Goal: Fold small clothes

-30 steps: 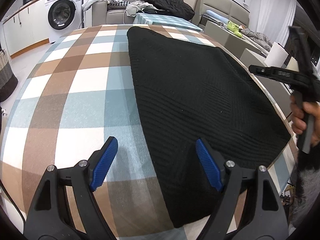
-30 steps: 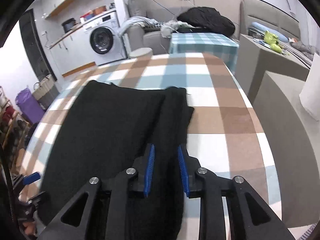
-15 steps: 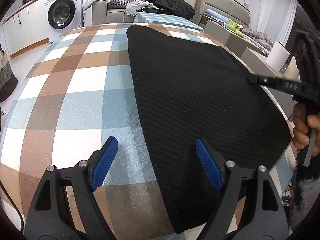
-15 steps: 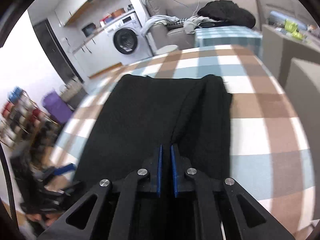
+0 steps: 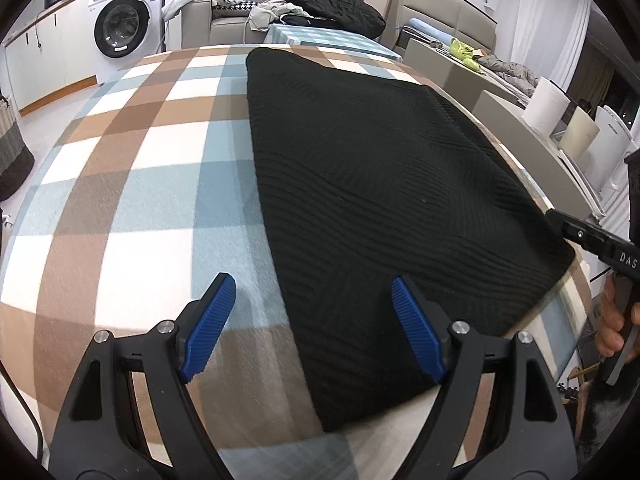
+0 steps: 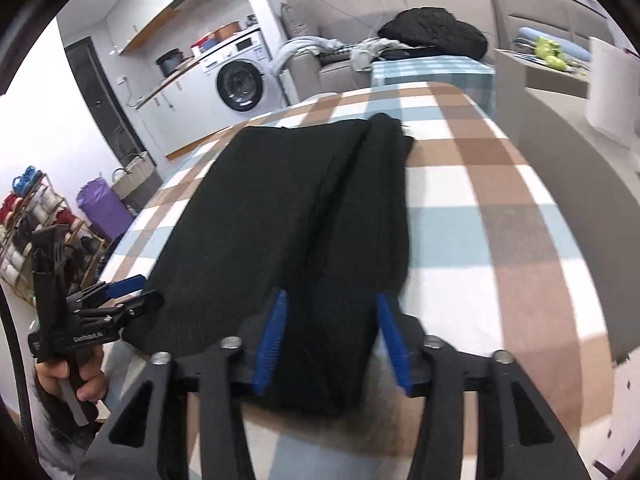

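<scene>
At 9 o'clock in the right wrist view, the left gripper (image 6: 124,286) reads "GenRobot.AI" and stands wide apart over the checked tablecloth (image 5: 132,184). The black knit garment (image 5: 384,200) lies flat from 12 to 4 o'clock. At 3 o'clock, "DAS" shows. The right gripper (image 6: 330,340), pinched narrow half a second ago, now gapes around the garment's folded edge.

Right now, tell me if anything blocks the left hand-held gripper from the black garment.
Nothing visible does. The left hand-held gripper is open right at the black garment's near edge, with only checked tablecloth beneath.
</scene>
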`<control>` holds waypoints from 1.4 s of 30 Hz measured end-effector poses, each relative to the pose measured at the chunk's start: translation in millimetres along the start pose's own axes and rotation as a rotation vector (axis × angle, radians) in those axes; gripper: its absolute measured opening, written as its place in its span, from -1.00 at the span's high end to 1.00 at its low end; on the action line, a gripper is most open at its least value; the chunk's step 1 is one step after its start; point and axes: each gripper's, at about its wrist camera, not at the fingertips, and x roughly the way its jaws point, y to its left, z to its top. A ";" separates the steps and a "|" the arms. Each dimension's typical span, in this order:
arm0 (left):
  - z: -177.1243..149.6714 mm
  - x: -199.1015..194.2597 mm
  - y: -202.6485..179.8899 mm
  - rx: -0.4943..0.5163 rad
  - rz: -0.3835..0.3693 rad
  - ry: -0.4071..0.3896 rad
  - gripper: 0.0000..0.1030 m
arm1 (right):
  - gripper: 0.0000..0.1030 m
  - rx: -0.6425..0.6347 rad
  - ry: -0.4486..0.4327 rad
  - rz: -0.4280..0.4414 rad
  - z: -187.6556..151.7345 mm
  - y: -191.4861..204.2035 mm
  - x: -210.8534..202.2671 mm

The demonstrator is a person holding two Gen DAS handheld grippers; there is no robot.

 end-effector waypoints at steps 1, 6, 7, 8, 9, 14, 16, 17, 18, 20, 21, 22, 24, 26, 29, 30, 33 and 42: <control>-2.0 -0.8 -1.2 -0.003 -0.010 0.001 -0.52 | -0.12 0.009 0.003 0.007 -2.4 -2.1 -1.1; -9.3 -6.0 -8.0 0.005 -0.051 0.001 -0.24 | -0.12 0.068 0.042 0.090 -8.2 -9.7 4.5; -10.3 -7.1 -9.0 0.005 -0.052 0.002 -0.05 | -0.12 0.077 0.045 0.104 -7.2 -10.3 6.9; -9.8 -7.2 -9.1 0.006 -0.040 0.001 0.14 | -0.12 0.084 0.048 0.118 -7.5 -10.7 8.2; -9.8 -7.6 -9.1 0.007 -0.035 -0.001 0.25 | -0.12 0.086 0.050 0.120 -7.9 -10.1 9.5; -6.3 -9.9 -1.3 -0.023 -0.058 -0.009 0.72 | 0.40 0.053 0.067 0.088 -7.0 -5.4 20.7; -4.8 -10.1 -1.0 -0.015 -0.045 -0.014 0.74 | 0.50 0.051 0.072 0.098 -4.7 -3.6 23.8; -3.9 -9.8 -0.8 -0.013 -0.038 -0.016 0.74 | 0.51 0.044 0.075 0.098 -2.7 -1.4 26.5; -2.1 -9.5 0.2 -0.011 -0.025 -0.021 0.75 | 0.52 0.041 0.077 0.097 -1.4 -0.6 28.4; 1.9 -9.5 3.4 -0.011 0.003 -0.027 0.75 | 0.52 0.032 0.078 0.097 1.0 3.2 33.6; 4.2 -9.4 5.2 -0.010 0.015 -0.031 0.75 | 0.52 0.029 0.077 0.096 3.2 5.7 36.9; 6.0 -9.1 7.1 -0.006 0.025 -0.033 0.75 | 0.52 0.025 0.079 0.094 6.1 8.7 40.6; 11.8 -7.9 12.9 -0.003 0.046 -0.039 0.75 | 0.52 0.014 0.079 0.087 12.6 14.5 49.0; 16.3 -6.1 20.5 -0.022 0.060 -0.043 0.76 | 0.52 0.002 0.078 0.080 17.4 22.0 57.8; 22.7 -4.5 31.7 -0.044 0.086 -0.055 0.76 | 0.52 -0.027 0.072 0.055 24.1 36.4 69.2; 24.1 -4.2 33.7 -0.045 0.095 -0.058 0.76 | 0.52 -0.034 0.069 0.048 25.0 40.9 71.1; 24.9 -3.5 37.2 -0.053 0.110 -0.060 0.75 | 0.52 -0.069 0.056 0.025 26.1 49.4 75.0; 17.6 -21.2 33.0 -0.019 0.152 -0.119 0.35 | -0.14 -0.198 -0.054 -0.065 24.7 58.9 54.7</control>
